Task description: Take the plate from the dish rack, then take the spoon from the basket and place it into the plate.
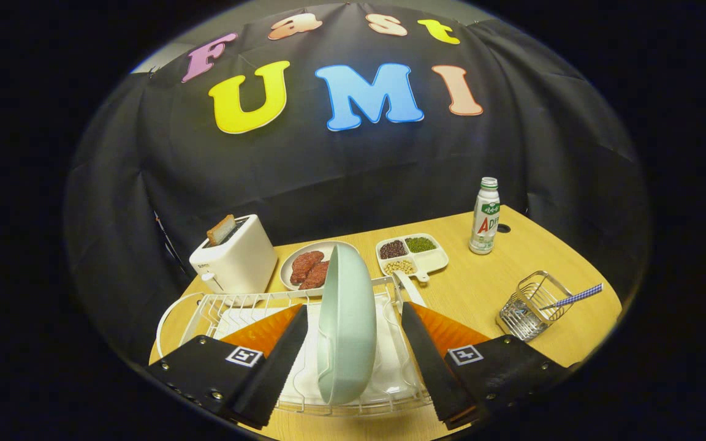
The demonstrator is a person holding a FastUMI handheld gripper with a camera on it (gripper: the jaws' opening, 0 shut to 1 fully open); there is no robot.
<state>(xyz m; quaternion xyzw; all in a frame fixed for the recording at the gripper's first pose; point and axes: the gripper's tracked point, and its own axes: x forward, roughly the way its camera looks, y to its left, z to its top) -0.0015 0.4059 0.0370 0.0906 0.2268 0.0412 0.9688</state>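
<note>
A pale green plate [347, 324] stands on edge in the white wire dish rack [230, 306]. It sits between the two fingers of my gripper [353, 318], which is open with a gap on each side of the plate. To the right of the fingers a small wire basket [534, 306] stands on the table. A spoon with a blue checked handle [576, 297] leans out of it.
Beyond the rack stand a white toaster [236, 260] with a slice of bread, a plate of red meat [307, 266] and a divided dish of beans [411, 252]. A white bottle [485, 215] stands at the back right of the wooden table [482, 288].
</note>
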